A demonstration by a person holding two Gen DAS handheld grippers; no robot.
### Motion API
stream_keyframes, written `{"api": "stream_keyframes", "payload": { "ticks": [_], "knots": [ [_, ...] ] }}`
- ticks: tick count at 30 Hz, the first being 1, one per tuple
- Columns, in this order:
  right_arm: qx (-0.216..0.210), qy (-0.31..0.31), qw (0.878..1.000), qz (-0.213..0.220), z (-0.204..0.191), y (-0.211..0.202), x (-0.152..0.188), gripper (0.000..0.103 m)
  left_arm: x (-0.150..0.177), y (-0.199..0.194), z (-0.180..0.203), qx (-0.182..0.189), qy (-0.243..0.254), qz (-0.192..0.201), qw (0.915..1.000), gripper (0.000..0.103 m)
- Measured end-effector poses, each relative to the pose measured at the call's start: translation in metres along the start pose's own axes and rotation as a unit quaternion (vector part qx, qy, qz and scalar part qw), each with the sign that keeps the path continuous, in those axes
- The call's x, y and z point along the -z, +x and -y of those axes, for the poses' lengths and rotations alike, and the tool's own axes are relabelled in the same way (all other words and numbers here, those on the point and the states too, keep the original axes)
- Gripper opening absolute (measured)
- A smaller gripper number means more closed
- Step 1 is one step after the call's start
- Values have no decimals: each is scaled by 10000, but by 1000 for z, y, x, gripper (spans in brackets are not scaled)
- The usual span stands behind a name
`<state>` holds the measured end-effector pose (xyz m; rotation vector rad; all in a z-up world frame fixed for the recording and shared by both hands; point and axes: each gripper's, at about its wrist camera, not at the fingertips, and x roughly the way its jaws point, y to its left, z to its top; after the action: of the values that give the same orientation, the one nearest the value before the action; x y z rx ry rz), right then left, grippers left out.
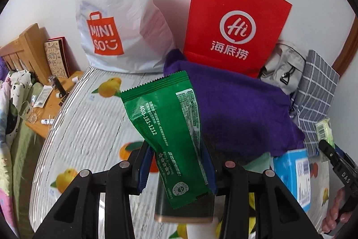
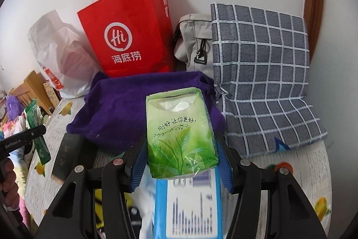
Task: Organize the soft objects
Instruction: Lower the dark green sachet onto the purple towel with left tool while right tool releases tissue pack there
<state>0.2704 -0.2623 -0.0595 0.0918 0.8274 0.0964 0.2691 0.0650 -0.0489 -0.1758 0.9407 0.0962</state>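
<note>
My left gripper point(image 1: 176, 162) is shut on a dark green foil sachet point(image 1: 166, 127) and holds it above the table; the sachet also shows at the left of the right wrist view point(image 2: 37, 133). My right gripper point(image 2: 181, 162) is shut on a light green tissue pack point(image 2: 180, 133), held above a blue-and-white pack point(image 2: 190, 205); the tissue pack shows at the far right of the left wrist view point(image 1: 324, 131). A purple cloth point(image 1: 241, 109) lies behind both, in front of a red paper bag point(image 1: 232, 21).
A white Miniso plastic bag point(image 1: 116, 15) and a grey pouch point(image 2: 194, 41) stand against the wall. A grey checked cloth bag point(image 2: 261, 73) leans at the right. A dark box point(image 2: 67, 156) lies on the fruit-print tablecloth point(image 1: 89, 127). A wooden shelf point(image 1: 53, 102) with small items is at the left.
</note>
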Motion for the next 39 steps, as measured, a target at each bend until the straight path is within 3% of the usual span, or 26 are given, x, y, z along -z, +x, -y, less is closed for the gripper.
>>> {"api": "stream_keyframes", "payload": {
  "ticks": [8,21,33,39],
  "knots": [
    [0,-113,9999,-99,-2,43,-31,56,-34,30,10,74,19,-44,10000,39],
    [-87,-77,9992,-372,-7,114,-72,56,-68,107,34,335,135,-531,9979,39],
    [-37,-156,9939,-1090,0,171,-59,56,-79,160,38,463,170,-923,9945,39],
    [-146,-84,9926,-1199,2,178,-56,56,-77,172,33,501,110,-1061,9930,39]
  ]
}}
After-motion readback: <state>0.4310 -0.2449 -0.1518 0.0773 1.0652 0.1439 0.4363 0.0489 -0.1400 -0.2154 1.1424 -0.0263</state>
